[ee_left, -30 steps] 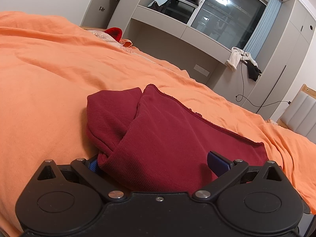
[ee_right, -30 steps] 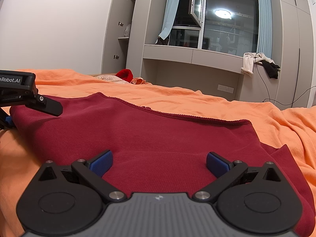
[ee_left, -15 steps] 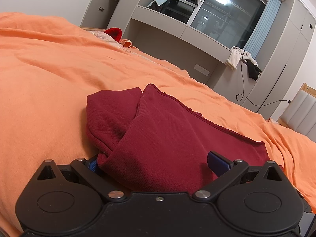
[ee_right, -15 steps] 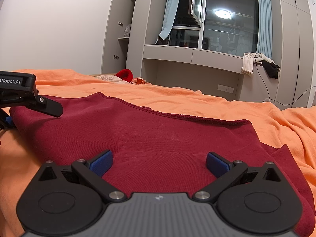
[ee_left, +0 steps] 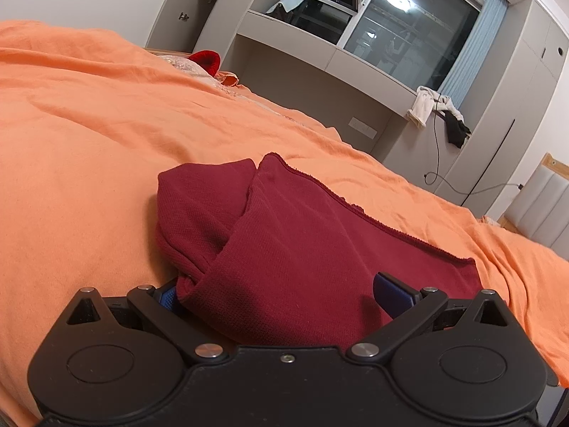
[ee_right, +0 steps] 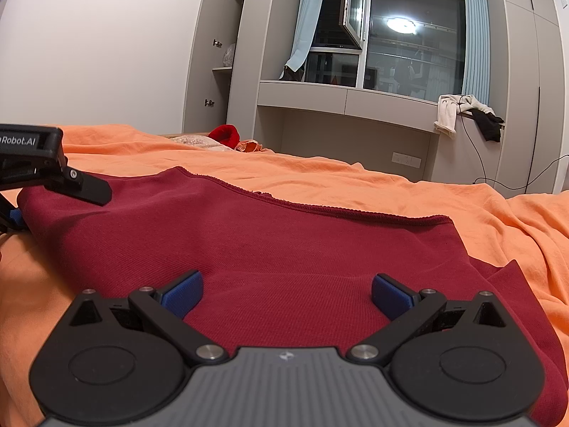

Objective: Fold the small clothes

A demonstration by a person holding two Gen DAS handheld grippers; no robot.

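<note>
A dark red knit garment (ee_right: 284, 249) lies partly folded on an orange bedspread (ee_left: 89, 142). The left hand-held gripper (ee_left: 281, 290) sits at its bunched left end, jaws spread wide around the fabric, not clamped. The right hand-held gripper (ee_right: 286, 293) hovers over the near hem, jaws apart, holding nothing. The next fold likely calls for pinching the near edge and carrying it toward the far hem (ee_right: 320, 208); open bedspread lies all around.

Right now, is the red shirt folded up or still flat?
Partly folded. The dark red garment lies on the orange bedcover, with its left part doubled into a rolled layer; the rest is spread flat.
</note>
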